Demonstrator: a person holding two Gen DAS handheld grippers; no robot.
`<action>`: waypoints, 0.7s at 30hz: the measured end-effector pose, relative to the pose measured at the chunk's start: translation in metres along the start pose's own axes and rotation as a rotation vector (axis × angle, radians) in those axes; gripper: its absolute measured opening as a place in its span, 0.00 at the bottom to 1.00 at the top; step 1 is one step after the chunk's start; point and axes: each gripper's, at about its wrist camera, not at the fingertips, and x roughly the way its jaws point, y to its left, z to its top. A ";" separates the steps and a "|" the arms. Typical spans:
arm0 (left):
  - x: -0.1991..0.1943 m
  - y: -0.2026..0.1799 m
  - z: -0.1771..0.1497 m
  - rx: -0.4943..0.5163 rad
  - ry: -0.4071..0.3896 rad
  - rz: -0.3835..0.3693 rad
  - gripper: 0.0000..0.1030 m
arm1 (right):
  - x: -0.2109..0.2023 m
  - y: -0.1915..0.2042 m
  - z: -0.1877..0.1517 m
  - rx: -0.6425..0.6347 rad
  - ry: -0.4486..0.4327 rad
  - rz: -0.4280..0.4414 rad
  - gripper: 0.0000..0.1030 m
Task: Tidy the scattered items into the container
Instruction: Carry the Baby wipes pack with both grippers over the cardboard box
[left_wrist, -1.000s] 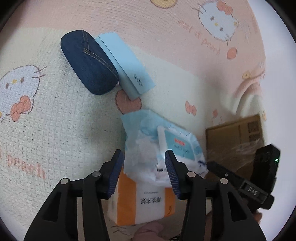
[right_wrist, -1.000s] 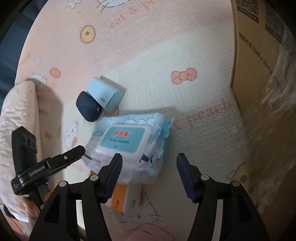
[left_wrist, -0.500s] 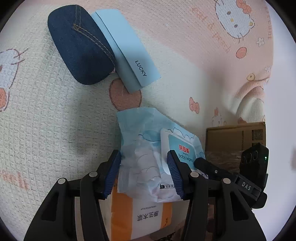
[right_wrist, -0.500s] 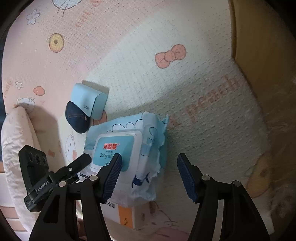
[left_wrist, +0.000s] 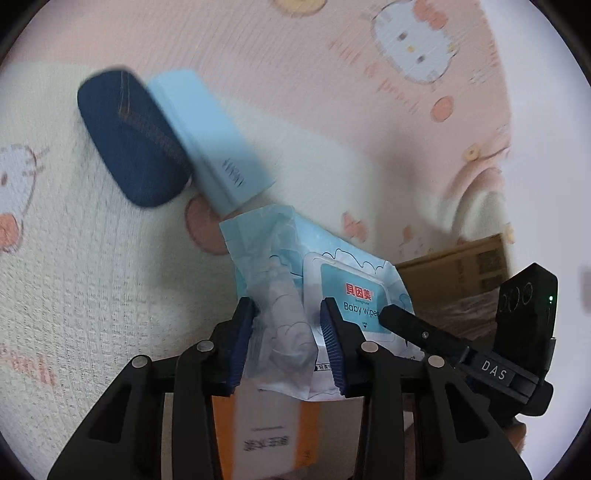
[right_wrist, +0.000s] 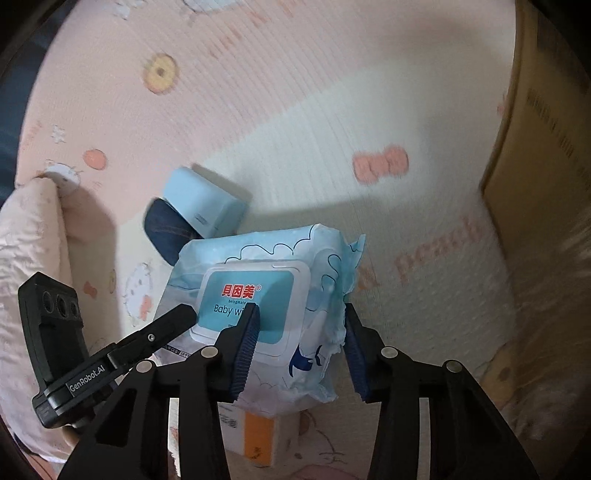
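The wipes pack (right_wrist: 273, 306) lies between both tools with its long axis running from one to the other, lid up, reading "Baby wipes" under red Chinese characters. The left gripper (left_wrist: 288, 343) pinches its crumpled end; the right gripper (right_wrist: 299, 343), half closed, grips its other end. An orange box (left_wrist: 266, 435) lies beneath, and a carton (right_wrist: 543, 155) stands right of the right gripper, contents unseen.

We are counting: 1 baby-wipes pack (right_wrist: 266, 295) | 1 orange tissue box (right_wrist: 258, 435) under the pack | 1 denim case (left_wrist: 133, 140) | 1 light-blue box (left_wrist: 214, 136) | 1 cardboard carton (right_wrist: 546, 147) | 2 grippers: left gripper (left_wrist: 288, 343), right gripper (right_wrist: 299, 350)
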 end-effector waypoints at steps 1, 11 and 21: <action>-0.006 -0.006 0.001 0.014 -0.012 0.000 0.39 | -0.009 0.004 0.002 -0.010 -0.018 0.002 0.41; -0.066 -0.090 0.021 0.147 -0.168 -0.059 0.39 | -0.106 0.019 0.017 -0.088 -0.204 0.033 0.41; -0.046 -0.200 0.018 0.297 -0.142 -0.115 0.39 | -0.205 -0.051 0.039 -0.056 -0.288 0.014 0.41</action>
